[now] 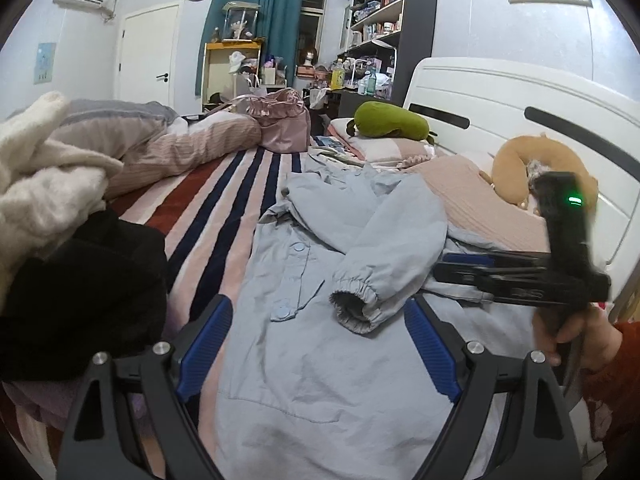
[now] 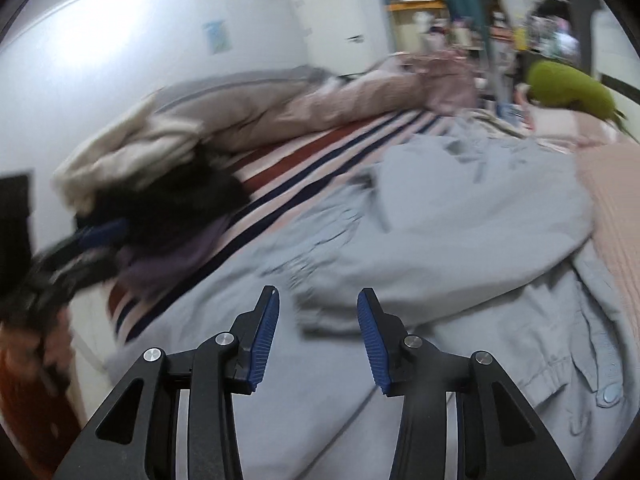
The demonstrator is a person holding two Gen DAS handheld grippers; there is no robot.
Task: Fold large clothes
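Pale-blue jacket (image 1: 320,360) spread flat, one, two grippers, left gripper (image 1: 320,336) and right gripper (image 2: 318,336), both apart, empty

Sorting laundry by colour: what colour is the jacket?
Pale blue jacket, clearest in the left wrist view.

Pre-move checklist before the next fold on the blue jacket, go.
1. Jacket lies flat on the bed, front up: ok.
2. Sleeve folded across the chest, cuff on the front: ok.
3. Left gripper open, nothing between the pads: ok.
4. Right gripper open over the jacket, not gripping: ok.
5. Far sleeve placement: cannot tell, hidden.
6. Clothes pile beside the jacket, apart from it: ok.
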